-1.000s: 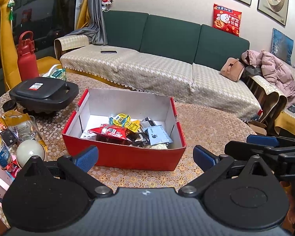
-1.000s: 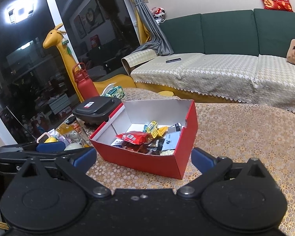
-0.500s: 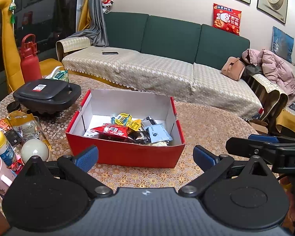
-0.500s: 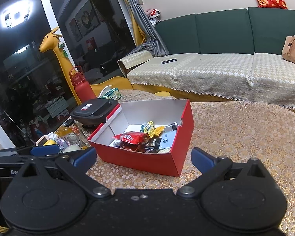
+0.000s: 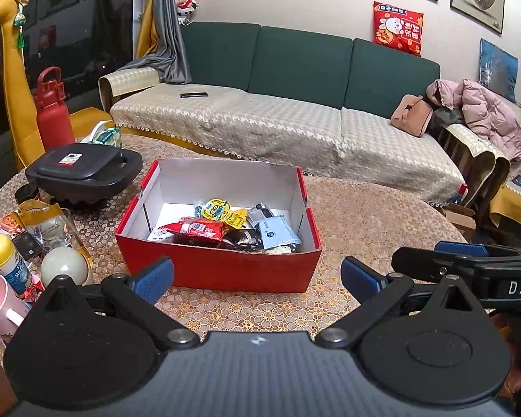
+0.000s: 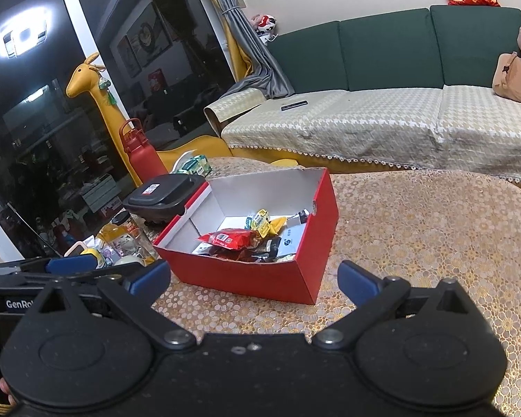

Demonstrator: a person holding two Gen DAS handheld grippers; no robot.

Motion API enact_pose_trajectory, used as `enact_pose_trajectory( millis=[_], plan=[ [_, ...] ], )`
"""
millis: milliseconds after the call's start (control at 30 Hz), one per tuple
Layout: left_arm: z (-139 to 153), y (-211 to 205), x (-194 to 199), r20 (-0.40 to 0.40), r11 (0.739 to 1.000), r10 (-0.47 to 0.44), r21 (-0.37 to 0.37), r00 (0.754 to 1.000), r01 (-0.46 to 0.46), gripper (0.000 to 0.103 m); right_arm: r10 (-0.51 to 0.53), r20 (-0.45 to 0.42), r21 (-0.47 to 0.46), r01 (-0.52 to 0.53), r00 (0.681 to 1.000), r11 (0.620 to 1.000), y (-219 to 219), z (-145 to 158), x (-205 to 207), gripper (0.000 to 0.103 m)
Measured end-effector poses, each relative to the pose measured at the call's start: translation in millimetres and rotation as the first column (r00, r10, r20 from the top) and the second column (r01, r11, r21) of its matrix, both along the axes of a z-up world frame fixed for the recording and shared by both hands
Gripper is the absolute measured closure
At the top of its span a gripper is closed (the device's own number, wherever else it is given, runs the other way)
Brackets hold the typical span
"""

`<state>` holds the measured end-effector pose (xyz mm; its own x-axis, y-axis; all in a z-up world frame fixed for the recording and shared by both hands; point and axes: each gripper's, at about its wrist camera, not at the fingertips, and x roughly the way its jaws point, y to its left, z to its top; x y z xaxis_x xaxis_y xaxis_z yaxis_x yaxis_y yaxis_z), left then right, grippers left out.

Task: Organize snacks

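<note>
— Behind the round table [image 5: 371,215] with its gold flower cloth stands a long green sofa [image 5: 295,62]; what lies on the table for the task?

— Mostly one red box [image 5: 225,271], open on top, white inside. It lies straight ahead of both tools, near them but not touching. Its long axis runs away from the left wrist view, toward the sofa.

— And the snacks?

— They are already in the box, heaped in the near half: a red packet [image 5: 194,229], a yellow packet [image 5: 222,210], a pale blue sachet [image 5: 278,234]. The far half shows only the white floor.

— Which tool is nearer?

— The left gripper [image 5: 257,279] faces the near wall squarely. The right gripper [image 6: 253,278] sees the box from its right corner, a little to the side. I judge the left one has the straighter way in, but the difference is small.

— Their state?

— Both have the blue pads spread wide and nothing between them. Both are held low and level, pointing forward over the cloth, side by side
</note>
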<state>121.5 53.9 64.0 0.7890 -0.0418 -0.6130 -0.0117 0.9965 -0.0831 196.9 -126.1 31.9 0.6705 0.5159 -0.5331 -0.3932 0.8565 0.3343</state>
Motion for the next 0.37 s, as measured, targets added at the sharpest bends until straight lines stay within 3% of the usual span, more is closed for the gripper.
enact_pose_trajectory(
  millis=[367],
  plan=[
    [-11.8,-11.4,1.7,-0.036,1.000,-0.004,0.000,0.999,0.004,0.000,-0.013,-0.028,0.002,0.013,1.000,1.000,-14.6,-12.0,-1.7,0.000]
  ],
)
